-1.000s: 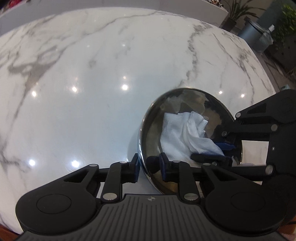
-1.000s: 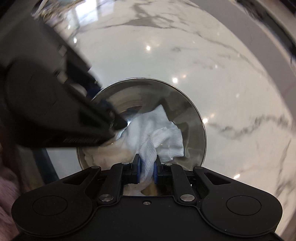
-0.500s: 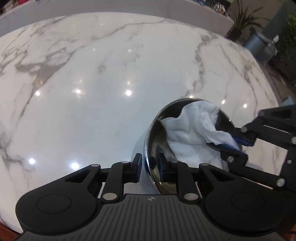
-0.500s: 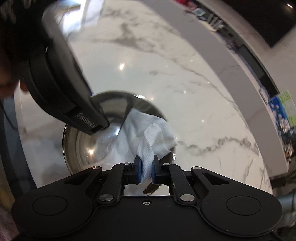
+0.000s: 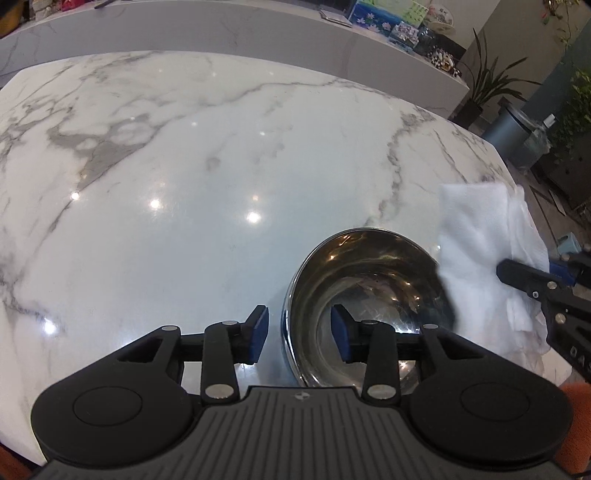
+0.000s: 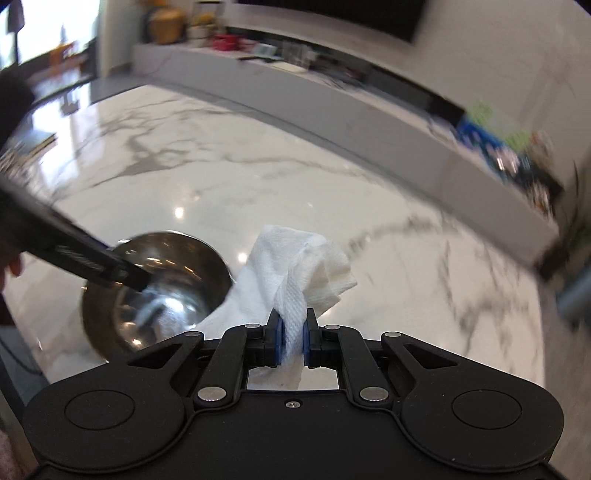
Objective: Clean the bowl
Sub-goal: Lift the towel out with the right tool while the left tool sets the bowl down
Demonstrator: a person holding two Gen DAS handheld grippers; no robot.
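Note:
A shiny steel bowl [image 5: 369, 284] stands on the white marble table [image 5: 184, 166]. My left gripper [image 5: 299, 334] is open, with one finger outside the bowl's near rim and one inside it, neither pad touching. My right gripper [image 6: 293, 341] is shut on a crumpled white paper towel [image 6: 295, 266] and holds it lifted to the right of the bowl [image 6: 155, 284]. The towel [image 5: 480, 251] and the right gripper's fingers [image 5: 532, 277] also show at the right edge of the left wrist view. The bowl's inside is empty.
A long grey counter [image 5: 221, 29] with small items runs along the far side of the table. A potted plant [image 5: 484, 81] and a grey bin [image 5: 517, 133] stand beyond the table's right corner. The table's right edge [image 5: 506, 166] lies near the towel.
My right gripper has lifted the paper towel out of the bowl and carried it to the right. My left gripper has opened, letting go of the bowl's rim.

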